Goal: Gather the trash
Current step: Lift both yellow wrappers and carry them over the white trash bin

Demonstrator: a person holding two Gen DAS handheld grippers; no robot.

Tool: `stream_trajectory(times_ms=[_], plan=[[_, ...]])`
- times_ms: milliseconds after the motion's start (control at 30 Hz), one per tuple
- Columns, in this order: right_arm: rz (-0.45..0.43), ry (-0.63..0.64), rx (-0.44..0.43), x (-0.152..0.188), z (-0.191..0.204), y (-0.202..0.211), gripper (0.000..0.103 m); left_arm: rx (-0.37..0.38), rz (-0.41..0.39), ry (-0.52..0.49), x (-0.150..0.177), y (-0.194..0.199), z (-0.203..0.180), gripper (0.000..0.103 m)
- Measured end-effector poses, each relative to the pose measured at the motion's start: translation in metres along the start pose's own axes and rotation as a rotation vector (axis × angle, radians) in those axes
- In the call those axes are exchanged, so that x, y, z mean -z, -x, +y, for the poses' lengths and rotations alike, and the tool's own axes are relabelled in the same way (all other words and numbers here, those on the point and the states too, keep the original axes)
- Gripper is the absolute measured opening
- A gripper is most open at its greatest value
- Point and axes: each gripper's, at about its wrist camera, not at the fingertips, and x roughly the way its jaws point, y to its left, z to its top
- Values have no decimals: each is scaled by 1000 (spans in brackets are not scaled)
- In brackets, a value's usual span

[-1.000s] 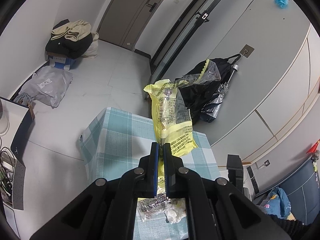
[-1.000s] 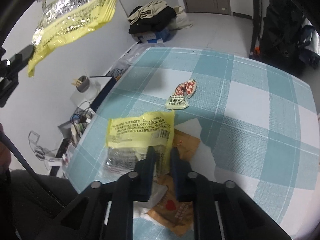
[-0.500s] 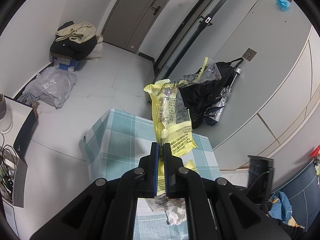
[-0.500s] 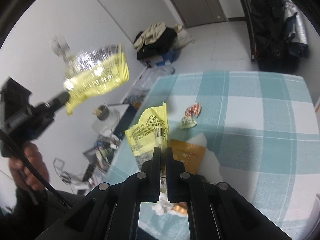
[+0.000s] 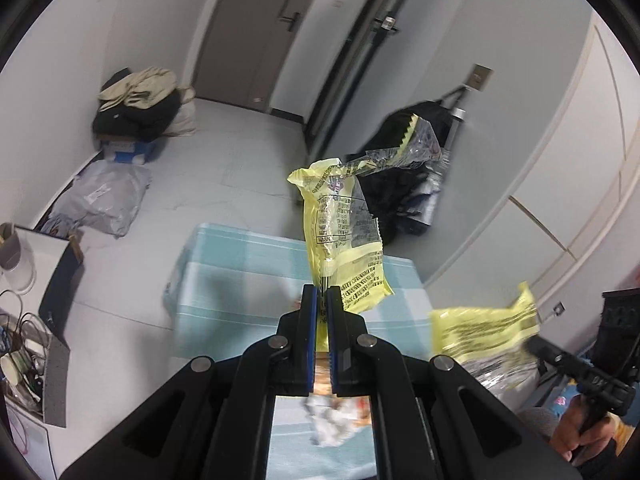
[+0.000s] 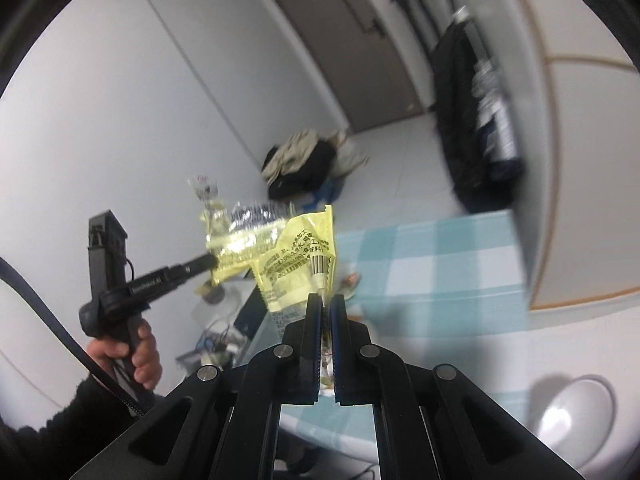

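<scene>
My left gripper is shut on a yellow and clear snack wrapper, held high above the table with the teal checked cloth. My right gripper is shut on a second yellow wrapper, lifted off the table. That second wrapper also shows in the left wrist view, and the left gripper with its wrapper shows in the right wrist view. A crumpled white tissue and an orange-brown wrapper lie on the cloth below my left gripper. A small red sachet lies on the cloth.
A pile of clothes on a blue box and a grey bag lie on the floor. A black bag hangs on the right wall. A white box with cables stands left of the table. A grey bin stands lower right.
My right gripper closed on the second yellow wrapper and lifted it off the table up beside the left one. My left gripper rose a little with its wrapper.
</scene>
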Motion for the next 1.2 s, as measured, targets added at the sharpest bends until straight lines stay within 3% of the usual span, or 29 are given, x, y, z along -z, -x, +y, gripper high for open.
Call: stream_trajectory(times_ms=[433,600,867,1200], plan=[[-247,-59,242,16,-72,158,4,138,57,-164,14,-12,-127,1],[-297,-102,360,31,-104,193,4,184,105,-230,29,-33,-170,1],[-256,-198,496,60,-160,207,4,222,213,-362,64,-73,-236,1],[-132,-358,557,100,-239,176,4,212,388,-429,101,-141,-280,1]])
